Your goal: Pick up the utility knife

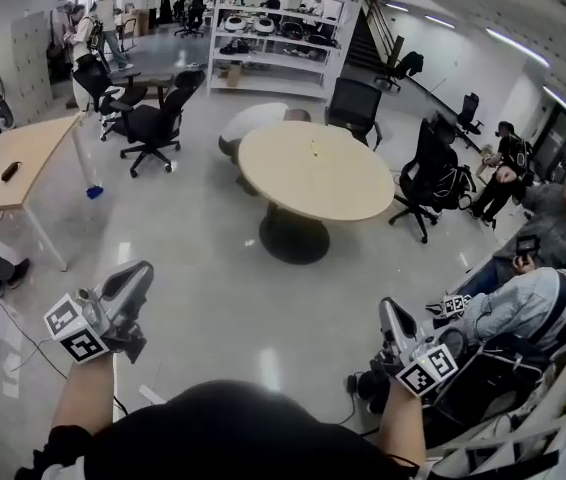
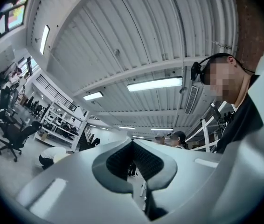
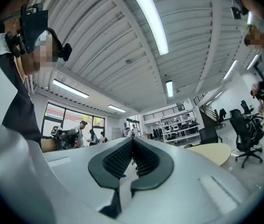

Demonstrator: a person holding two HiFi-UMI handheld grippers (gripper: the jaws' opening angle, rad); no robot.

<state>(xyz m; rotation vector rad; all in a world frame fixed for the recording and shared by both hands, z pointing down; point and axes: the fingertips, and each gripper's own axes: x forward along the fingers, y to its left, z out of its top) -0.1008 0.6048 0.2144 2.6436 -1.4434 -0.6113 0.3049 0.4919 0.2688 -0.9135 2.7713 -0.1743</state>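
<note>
Head view has both grippers held low in front of the person, nowhere near any work surface. The left gripper (image 1: 135, 278) and right gripper (image 1: 393, 315) are both closed up, tips together. Their own views back that up: nothing is pinched in either one, just ceiling and office behind the jaws.

I can't actually spot the knife. There's a tiny yellowish thing (image 1: 314, 149) on the round table (image 1: 348, 183) well ahead that might be it, but it's too small to call. The desk (image 1: 33, 143) off to the left has some dark bits too.

So I'd say this is the approach step, pre-reach. Next up is getting over to the table, confirming the knife, opening one gripper and lining its jaws across the handle.
</note>
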